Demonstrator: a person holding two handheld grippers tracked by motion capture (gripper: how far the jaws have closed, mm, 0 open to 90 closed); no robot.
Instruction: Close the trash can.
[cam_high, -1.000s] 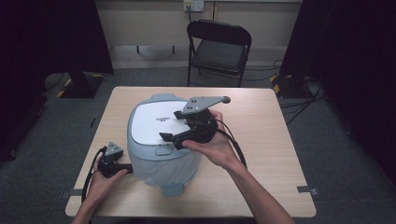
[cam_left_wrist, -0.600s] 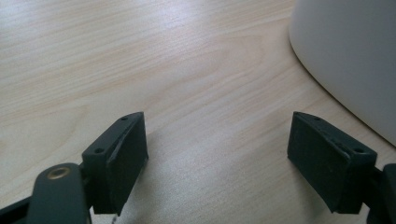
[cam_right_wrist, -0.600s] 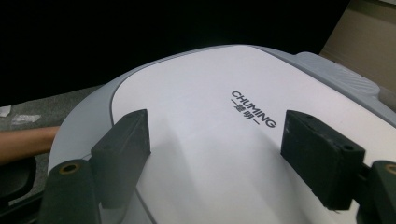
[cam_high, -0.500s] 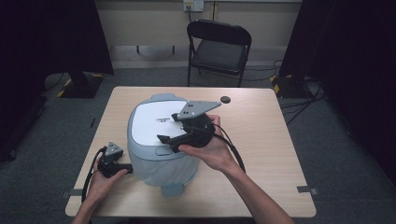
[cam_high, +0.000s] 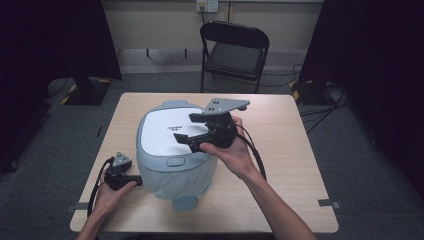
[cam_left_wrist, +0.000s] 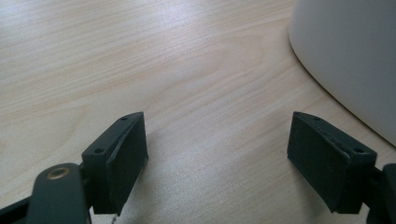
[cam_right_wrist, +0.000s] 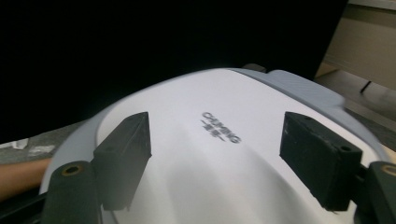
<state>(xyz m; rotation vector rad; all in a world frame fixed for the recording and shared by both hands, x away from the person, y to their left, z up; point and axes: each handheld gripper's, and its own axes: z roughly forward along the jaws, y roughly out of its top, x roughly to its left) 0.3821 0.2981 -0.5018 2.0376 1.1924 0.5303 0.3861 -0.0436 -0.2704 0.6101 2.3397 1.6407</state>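
Right hand-held gripper (cam_high: 192, 131) has slid left over the rice cooker (cam_high: 172, 150) lid, frame centre, jaws spread, empty; probably seeking the lid button. Left hand-held gripper (cam_high: 131, 179) unchanged, released, on the surface (cam_high: 300, 165).

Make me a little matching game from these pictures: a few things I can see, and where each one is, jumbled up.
Things:
1. rice cooker
2. left gripper
3. right gripper
4. folding chair

Places or states:
A. open above the white lid
B. on the floor behind the table
C. low by the table top, open, at the cooker's side
D. in the middle of the table, lid closed

Pairs: 1-D, 2-C, 3-A, 4-B
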